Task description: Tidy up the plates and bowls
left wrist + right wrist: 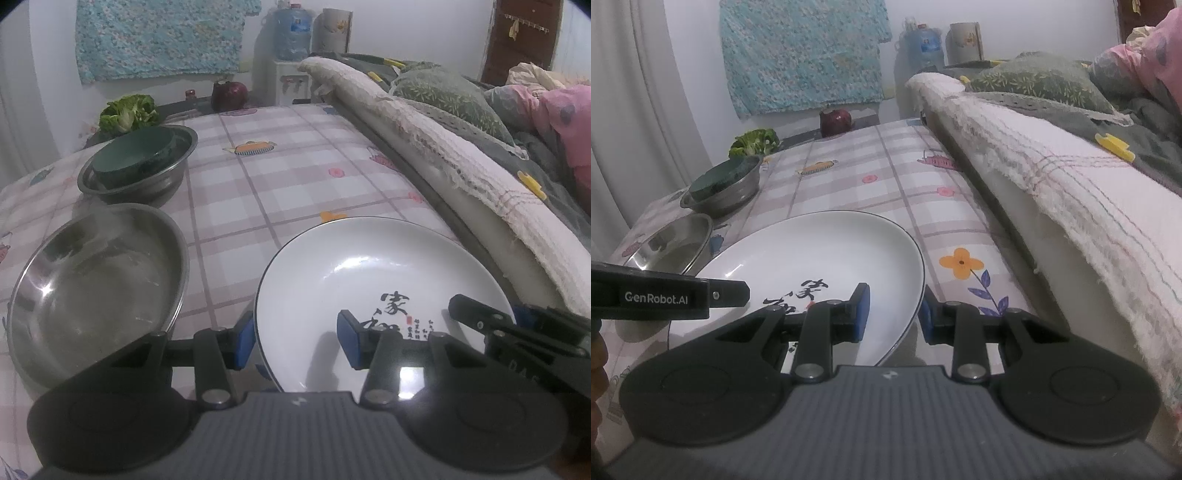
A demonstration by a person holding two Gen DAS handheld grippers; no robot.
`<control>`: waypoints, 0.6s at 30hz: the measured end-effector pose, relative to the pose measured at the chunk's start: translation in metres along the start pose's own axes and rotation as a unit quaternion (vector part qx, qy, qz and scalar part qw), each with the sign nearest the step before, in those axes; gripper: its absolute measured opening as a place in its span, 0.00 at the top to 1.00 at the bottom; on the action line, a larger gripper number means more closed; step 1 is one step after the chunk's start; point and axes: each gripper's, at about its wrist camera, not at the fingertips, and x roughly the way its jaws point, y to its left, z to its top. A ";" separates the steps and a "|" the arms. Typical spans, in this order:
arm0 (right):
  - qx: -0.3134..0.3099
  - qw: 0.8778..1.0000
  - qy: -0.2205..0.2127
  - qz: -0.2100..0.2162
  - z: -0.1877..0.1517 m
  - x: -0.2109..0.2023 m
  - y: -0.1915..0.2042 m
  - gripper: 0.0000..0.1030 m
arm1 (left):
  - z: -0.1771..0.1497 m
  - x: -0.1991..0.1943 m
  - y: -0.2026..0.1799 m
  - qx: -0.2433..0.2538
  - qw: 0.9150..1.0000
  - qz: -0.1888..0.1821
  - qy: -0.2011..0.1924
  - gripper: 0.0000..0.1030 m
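A round white ceramic plate with a thin dark rim line and black brush calligraphy beside a small red seal (369,280) lies at the near edge of the table (295,177), which is covered by a checked pink-and-white cloth printed with flowers and fish. The plate is shallow and glossy, with bright glints of light on its well, and the writing sits toward its near side.

The left gripper (297,338) straddles the plate's rim at about 8 o'clock: one blue pad lies outside the edge and the other over the white well. Its jaws stand at a moderate gap; whether the pads press on the rim cannot be told. The right gripper (892,314) straddles the opposite rim at about 4 o'clock in the same way, its jaws narrower, one blue pad over the well and one outside, close against the edge; contact is unclear here too.

At 9 o'clock from the plate, just beside it, stands an empty round stainless steel bowl (96,288). Farther off, at about 11 o'clock, a second steel bowl (144,177) holds a dark green round bowl (129,158). Beyond these lie a leafy green vegetable (127,110) and a dark red round vegetable (229,94). Along the table's right side runs a bed with a frayed white blanket (443,155).
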 end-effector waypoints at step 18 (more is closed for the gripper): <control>0.007 1.000 0.008 -0.001 -0.004 0.006 -0.003 0.74 | -0.009 0.008 0.001 -0.001 1.000 -0.009 0.020 0.54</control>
